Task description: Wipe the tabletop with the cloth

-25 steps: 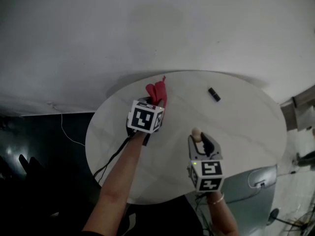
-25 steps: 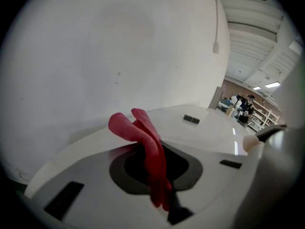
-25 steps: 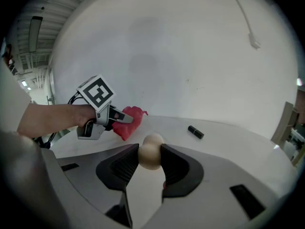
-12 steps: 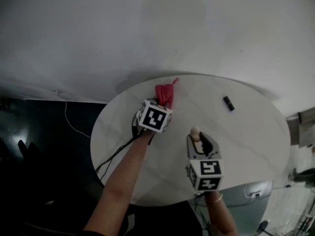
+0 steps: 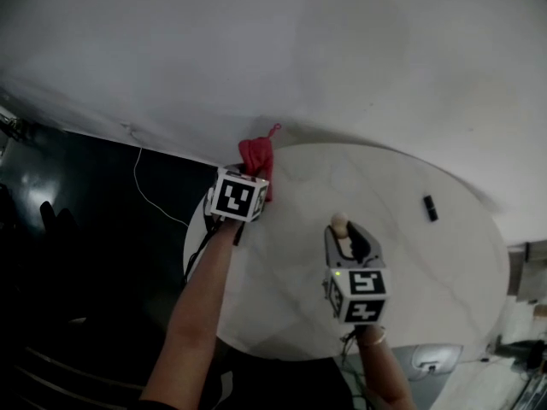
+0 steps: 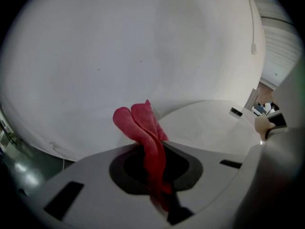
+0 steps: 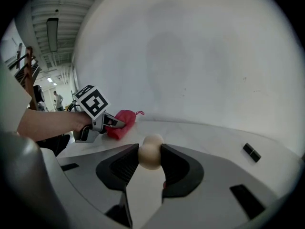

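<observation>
Left gripper (image 6: 155, 175) is clenched on the red cloth (image 6: 143, 128). The cloth runs up between my jaws and sticks out ahead toward 12 o'clock, folded in two lobes. On the round white table (image 5: 410, 272) the cloth sits at the rim, about 10 o'clock in the head view, just past my marker cube.

Right gripper (image 7: 149, 159) is grasping a small beige ball (image 7: 150, 149), with a pad on each side of it. It is over the table near 6 o'clock, well apart from the cloth, which lies at its 10 o'clock.

The head view hides my left jaws behind the cube; the left gripper view shows the grip itself. The right gripper view shows the cloth side-on, bunched low on the tabletop. A small black block (image 5: 430, 207) lies at about 2 o'clock on the table. Only the head view shows the white cable (image 5: 149, 190) on the dark floor.
</observation>
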Demonstrator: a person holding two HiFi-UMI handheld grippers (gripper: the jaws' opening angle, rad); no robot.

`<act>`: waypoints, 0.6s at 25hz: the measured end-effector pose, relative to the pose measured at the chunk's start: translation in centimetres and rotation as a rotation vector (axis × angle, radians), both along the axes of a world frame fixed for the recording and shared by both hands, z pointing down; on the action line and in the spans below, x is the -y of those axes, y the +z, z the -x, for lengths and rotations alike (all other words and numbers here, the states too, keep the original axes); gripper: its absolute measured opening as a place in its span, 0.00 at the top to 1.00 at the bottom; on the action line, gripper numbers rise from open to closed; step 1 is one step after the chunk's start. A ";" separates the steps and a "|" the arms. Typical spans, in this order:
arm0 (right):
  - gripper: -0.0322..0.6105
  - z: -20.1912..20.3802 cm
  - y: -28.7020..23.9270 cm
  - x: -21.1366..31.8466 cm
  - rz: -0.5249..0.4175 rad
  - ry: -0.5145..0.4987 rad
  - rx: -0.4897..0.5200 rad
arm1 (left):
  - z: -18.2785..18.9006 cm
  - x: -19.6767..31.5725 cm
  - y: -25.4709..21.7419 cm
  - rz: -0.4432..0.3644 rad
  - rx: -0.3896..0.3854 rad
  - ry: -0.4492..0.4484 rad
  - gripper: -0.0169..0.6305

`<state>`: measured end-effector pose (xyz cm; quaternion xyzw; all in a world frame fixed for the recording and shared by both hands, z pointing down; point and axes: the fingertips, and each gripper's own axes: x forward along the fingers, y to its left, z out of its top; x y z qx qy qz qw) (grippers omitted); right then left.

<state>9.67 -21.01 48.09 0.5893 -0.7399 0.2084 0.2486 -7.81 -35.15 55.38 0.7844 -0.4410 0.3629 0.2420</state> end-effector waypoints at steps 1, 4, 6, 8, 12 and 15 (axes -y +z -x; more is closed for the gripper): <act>0.73 0.5 -0.1 0.2 -0.002 -0.010 0.001 | 1.0 0.0 0.0 -0.001 -0.011 -0.023 0.91; 0.73 1.3 0.0 0.1 0.014 -0.025 -0.003 | 3.2 -0.1 -0.4 -0.011 -0.049 -0.074 0.91; 0.73 1.6 0.0 0.0 0.016 -0.032 -0.006 | 4.7 -0.3 -0.4 -0.017 -0.044 -0.103 0.91; 0.73 1.6 -0.2 -0.1 0.010 -0.034 -0.007 | 6.4 -0.6 -0.3 -0.022 -0.028 -0.131 0.91; 0.73 1.0 -0.6 -0.6 0.001 -0.027 -0.012 | 9.9 -1.3 -0.2 -0.023 0.011 -0.197 0.91; 0.73 0.0 -1.0 -1.3 -0.008 -0.012 -0.018 | 12.5 -2.3 -0.6 -0.034 0.047 -0.250 0.91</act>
